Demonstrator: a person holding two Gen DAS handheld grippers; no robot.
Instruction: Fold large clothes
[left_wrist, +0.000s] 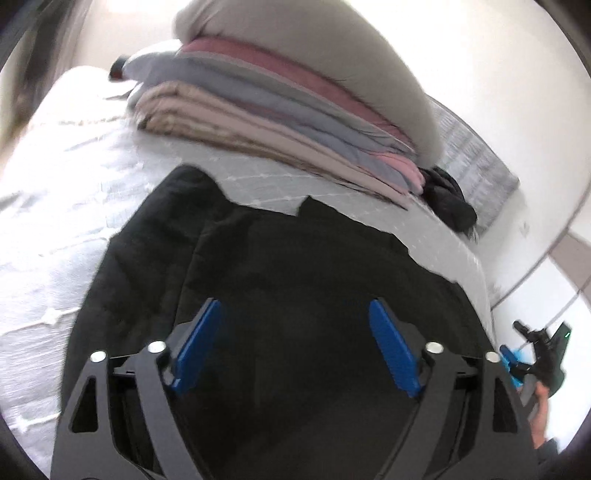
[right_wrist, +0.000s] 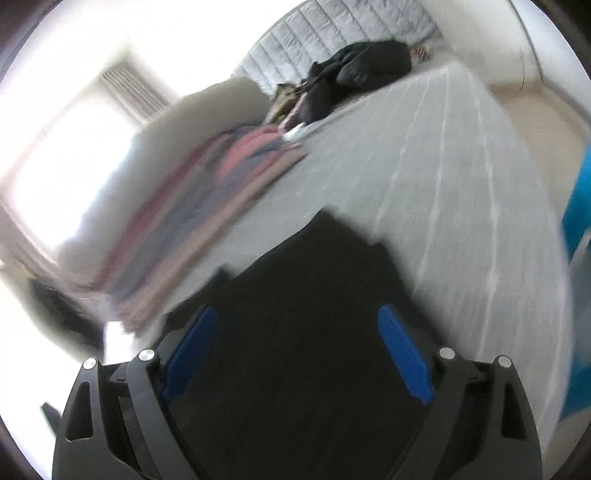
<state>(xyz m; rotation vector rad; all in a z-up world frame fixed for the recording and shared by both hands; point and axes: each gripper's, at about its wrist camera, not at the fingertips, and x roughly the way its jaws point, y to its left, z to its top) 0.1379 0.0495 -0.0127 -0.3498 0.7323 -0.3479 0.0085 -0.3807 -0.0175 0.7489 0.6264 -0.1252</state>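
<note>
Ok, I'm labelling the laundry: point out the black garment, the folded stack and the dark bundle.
black garment (left_wrist: 295, 266), left wrist view, its middle.
folded stack (left_wrist: 236, 107), left wrist view, its side.
dark bundle (right_wrist: 369, 61), right wrist view, its top.

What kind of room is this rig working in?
Most likely a bedroom. A bed with a pale quilted cover fills both views, a padded grey headboard stands at its far end, and a stack of folded blankets sits on it behind the black garment spread for folding.

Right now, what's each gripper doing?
Left gripper: open, empty, above the black fabric garment.
Right gripper: open, empty, above the same garment.
</note>
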